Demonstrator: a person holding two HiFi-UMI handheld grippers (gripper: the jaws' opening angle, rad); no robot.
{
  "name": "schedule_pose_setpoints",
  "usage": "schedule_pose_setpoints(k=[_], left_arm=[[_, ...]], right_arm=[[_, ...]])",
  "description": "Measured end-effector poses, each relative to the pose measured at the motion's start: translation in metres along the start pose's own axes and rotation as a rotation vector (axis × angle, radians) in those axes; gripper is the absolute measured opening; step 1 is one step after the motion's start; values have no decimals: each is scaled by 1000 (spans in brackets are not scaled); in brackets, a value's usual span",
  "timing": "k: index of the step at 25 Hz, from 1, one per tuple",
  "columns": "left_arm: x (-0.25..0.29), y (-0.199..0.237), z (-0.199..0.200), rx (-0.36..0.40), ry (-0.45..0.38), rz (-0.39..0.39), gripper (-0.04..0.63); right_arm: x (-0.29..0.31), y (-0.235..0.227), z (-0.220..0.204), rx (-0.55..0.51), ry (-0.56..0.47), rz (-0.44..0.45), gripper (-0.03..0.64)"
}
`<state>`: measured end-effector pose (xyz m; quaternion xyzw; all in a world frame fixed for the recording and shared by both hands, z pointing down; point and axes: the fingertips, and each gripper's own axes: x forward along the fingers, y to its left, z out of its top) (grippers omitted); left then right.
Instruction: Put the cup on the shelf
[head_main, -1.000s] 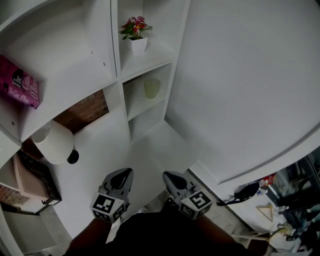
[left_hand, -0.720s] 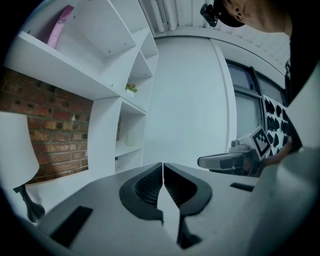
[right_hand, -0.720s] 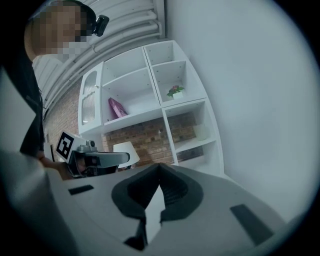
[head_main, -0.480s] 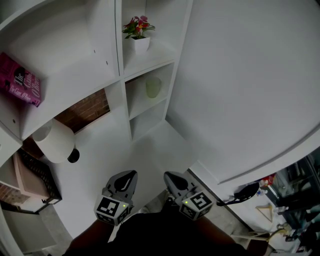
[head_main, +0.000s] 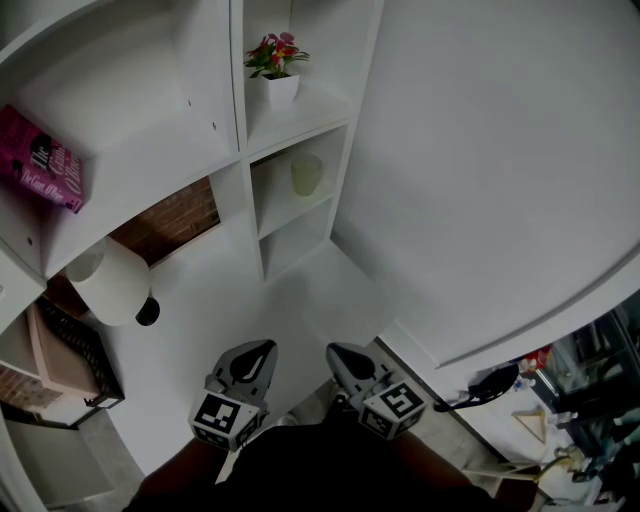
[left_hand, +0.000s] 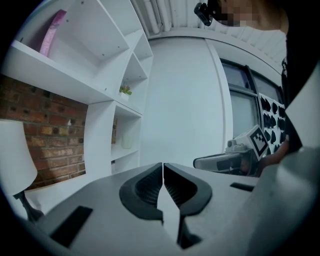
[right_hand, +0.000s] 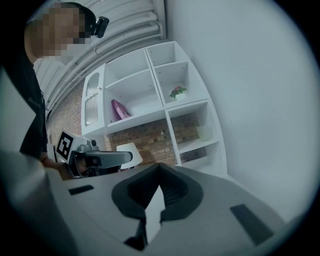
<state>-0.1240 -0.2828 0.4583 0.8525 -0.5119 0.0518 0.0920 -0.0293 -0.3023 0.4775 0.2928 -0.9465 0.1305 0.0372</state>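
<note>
A pale green cup stands upright in a middle compartment of the white shelf unit, below the flower pot; it shows small in the left gripper view and the right gripper view. My left gripper and right gripper hover side by side low over the white countertop, well short of the shelf. Both are shut with nothing between the jaws, as their own views show: left gripper, right gripper. Each sees the other beside it.
A potted flower sits in the compartment above the cup. A pink book leans on a left shelf. A white lamp stands at the left before a brick back wall. A white wall closes the right side.
The head view has shifted slightly, and the left gripper sits a touch further right. The cup and both shut grippers otherwise stay as they were.
</note>
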Motion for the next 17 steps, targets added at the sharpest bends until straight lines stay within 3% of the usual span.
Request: schedule_pose_setpoints(k=[17], left_arm=[[4,1,-1,29,-2,-10,11]], right_arm=[[3,0,4,-4,3,9,5]])
